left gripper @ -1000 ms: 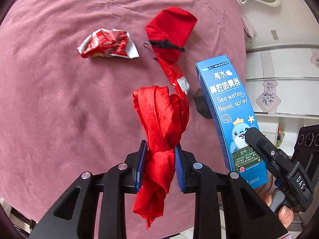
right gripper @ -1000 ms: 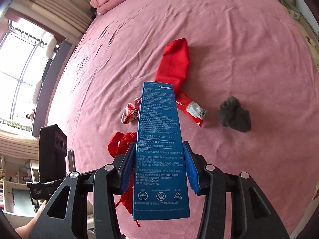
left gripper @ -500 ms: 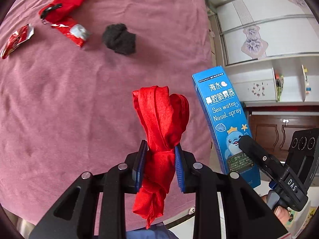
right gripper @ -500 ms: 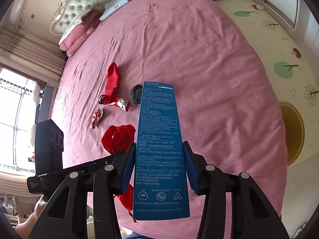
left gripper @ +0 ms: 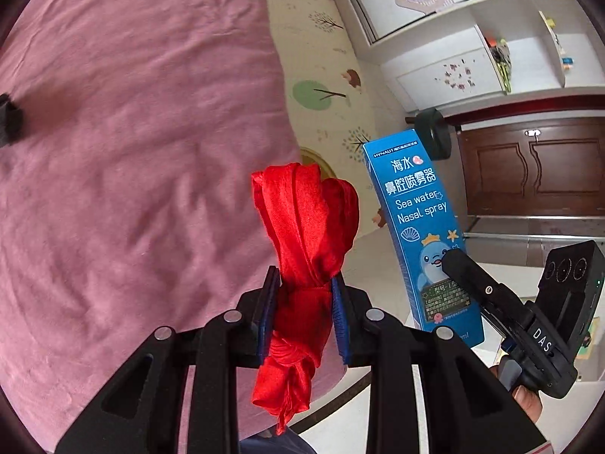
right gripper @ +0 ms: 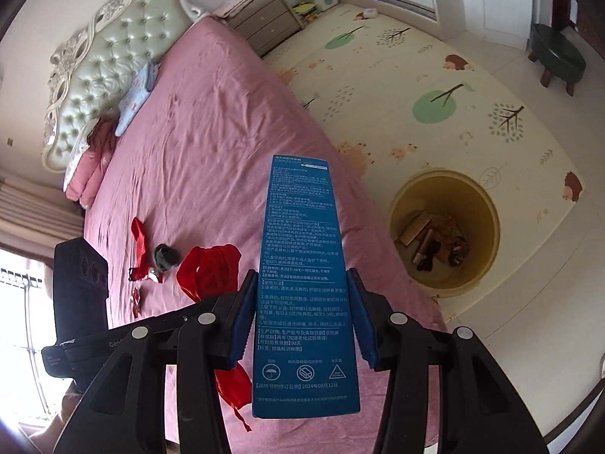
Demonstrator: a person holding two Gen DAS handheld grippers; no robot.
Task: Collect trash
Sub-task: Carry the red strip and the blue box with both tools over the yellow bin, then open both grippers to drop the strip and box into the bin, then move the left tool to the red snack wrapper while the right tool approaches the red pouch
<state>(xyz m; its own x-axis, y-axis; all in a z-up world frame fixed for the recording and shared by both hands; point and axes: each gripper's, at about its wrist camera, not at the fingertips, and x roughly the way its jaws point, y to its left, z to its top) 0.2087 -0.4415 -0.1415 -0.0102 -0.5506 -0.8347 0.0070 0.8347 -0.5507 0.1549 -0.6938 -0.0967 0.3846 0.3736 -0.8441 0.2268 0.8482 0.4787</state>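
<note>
My left gripper (left gripper: 305, 293) is shut on a knotted red ribbon (left gripper: 306, 223) and holds it above the pink bed's corner. My right gripper (right gripper: 300, 299) is shut on a tall blue nasal spray box (right gripper: 302, 265), also seen in the left wrist view (left gripper: 419, 223) to the right of the ribbon. A yellow trash bin (right gripper: 480, 208) with scraps inside stands on the floor beside the bed, ahead and right of the box. A red pouch (right gripper: 139, 240), a dark wad (right gripper: 166, 255) and a small red wrapper (right gripper: 135, 297) lie on the bed.
The pink bed (right gripper: 211, 121) has a tufted headboard (right gripper: 102, 56) and pillows at the far end. A patterned play mat (right gripper: 435, 87) covers the floor. A green stool (right gripper: 557, 55) and a nightstand (right gripper: 264, 22) stand farther off. Wardrobes (left gripper: 491, 56) line the wall.
Both grippers have swung right, away from the bed's middle toward its edge. The trash bin and floor mat have come into view. Both grips are unchanged.
</note>
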